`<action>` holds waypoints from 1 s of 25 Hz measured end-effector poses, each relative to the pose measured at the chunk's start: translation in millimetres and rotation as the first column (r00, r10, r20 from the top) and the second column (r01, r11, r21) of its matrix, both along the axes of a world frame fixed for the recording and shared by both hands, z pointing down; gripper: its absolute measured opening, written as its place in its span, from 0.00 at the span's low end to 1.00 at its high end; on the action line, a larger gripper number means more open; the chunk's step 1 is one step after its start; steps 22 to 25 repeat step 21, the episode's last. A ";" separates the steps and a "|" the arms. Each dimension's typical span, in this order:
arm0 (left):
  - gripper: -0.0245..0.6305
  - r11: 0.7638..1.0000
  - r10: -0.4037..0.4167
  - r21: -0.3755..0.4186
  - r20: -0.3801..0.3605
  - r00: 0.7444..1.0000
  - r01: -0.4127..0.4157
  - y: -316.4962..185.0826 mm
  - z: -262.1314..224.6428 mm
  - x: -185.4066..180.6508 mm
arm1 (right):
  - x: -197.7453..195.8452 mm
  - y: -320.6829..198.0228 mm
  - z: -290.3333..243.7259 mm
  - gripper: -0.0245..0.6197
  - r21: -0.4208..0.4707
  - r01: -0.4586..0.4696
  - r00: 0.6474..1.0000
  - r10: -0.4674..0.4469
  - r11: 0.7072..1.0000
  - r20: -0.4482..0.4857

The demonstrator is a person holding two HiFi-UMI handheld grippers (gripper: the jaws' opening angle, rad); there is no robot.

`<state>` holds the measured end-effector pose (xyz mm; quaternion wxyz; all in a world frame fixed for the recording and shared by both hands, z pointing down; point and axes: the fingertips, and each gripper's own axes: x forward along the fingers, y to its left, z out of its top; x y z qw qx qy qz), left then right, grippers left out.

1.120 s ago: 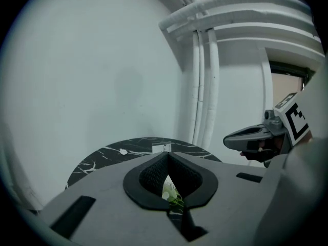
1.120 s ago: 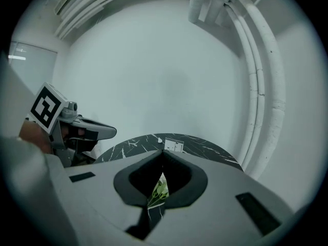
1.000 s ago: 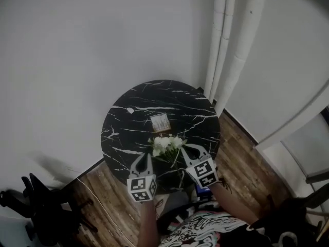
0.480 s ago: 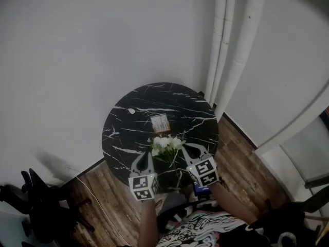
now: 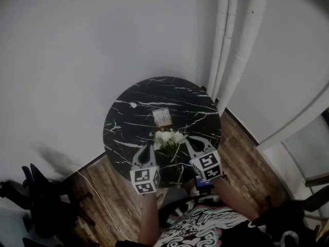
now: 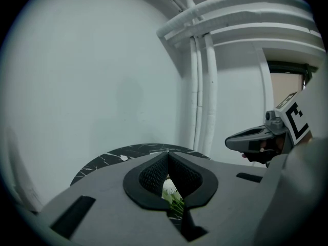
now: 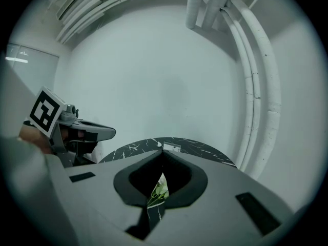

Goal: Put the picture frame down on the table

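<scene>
The picture frame (image 5: 162, 117) sits on the round black marble table (image 5: 128, 122), near its middle and clear of both grippers. In the right gripper view it shows as a small pale rectangle (image 7: 171, 147) on the far part of the tabletop (image 7: 205, 150), and whether it stands upright or leans cannot be told. Just nearer the person than the frame is a bunch of white flowers (image 5: 168, 138) with green stems, between the frame and the two grippers. The left gripper (image 5: 149, 149) and the right gripper (image 5: 188, 143) hover over the table's near edge, one on each side of the flowers, both pointing toward the wall. Each has its jaws pressed together at the tips with nothing pinched — the left gripper (image 6: 168, 155) shows only the flowers (image 6: 169, 188) beyond its pad opening, and the right gripper (image 7: 163, 151) likewise frames them (image 7: 160, 187). White pipes (image 5: 226, 50) run up the corner behind the table, wooden floor (image 5: 103, 189) lies around its foot, and a black chair (image 5: 36, 199) stands at the lower left.
</scene>
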<state>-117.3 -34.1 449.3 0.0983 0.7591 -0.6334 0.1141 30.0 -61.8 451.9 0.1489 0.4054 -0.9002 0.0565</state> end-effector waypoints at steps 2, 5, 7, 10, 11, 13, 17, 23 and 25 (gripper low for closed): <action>0.06 1.000 -0.003 -0.003 0.001 1.000 0.003 1.2 0.5 -1.1 | -1.5 0.3 -0.9 0.07 -0.012 0.002 1.000 -0.002 1.000 0.013; 0.06 1.000 0.002 -0.006 0.005 1.000 -0.001 0.9 1.4 -0.3 | -0.8 -1.9 -5.7 0.06 0.002 0.004 1.000 -0.004 1.000 0.030; 0.06 1.000 0.007 -0.007 0.005 1.000 -0.007 0.7 3.0 1.5 | 0.7 -4.1 -6.7 0.06 0.007 -0.001 1.000 0.001 1.000 0.028; 0.06 1.000 0.008 -0.009 0.003 1.000 -0.008 0.7 5.0 2.4 | 0.7 -5.3 -2.2 0.07 -0.003 -0.003 1.000 0.003 1.000 0.021; 0.06 1.000 0.012 -0.010 0.001 1.000 -0.012 0.7 5.7 3.8 | 1.3 -5.1 -0.7 0.07 -0.005 -0.003 1.000 0.003 1.000 0.019; 0.06 1.000 0.022 -0.016 -0.002 1.000 -0.022 2.0 7.5 6.5 | 2.2 -3.6 2.6 0.07 -0.010 -0.001 1.000 0.002 1.000 0.013; 0.06 1.000 0.018 -0.017 0.004 1.000 -0.018 2.9 6.2 3.5 | 1.2 -3.6 1.1 0.07 -0.006 0.000 1.000 0.000 1.000 0.016; 0.06 1.000 0.017 0.012 0.002 1.000 -0.017 -9.8 -2.7 3.2 | 4.3 -16.0 -7.7 0.07 0.016 -0.004 1.000 0.004 1.000 0.010; 0.06 1.000 0.017 0.012 0.002 1.000 -0.017 -9.8 -2.7 3.2 | 4.3 -16.0 -7.7 0.07 0.016 -0.004 1.000 0.004 1.000 0.010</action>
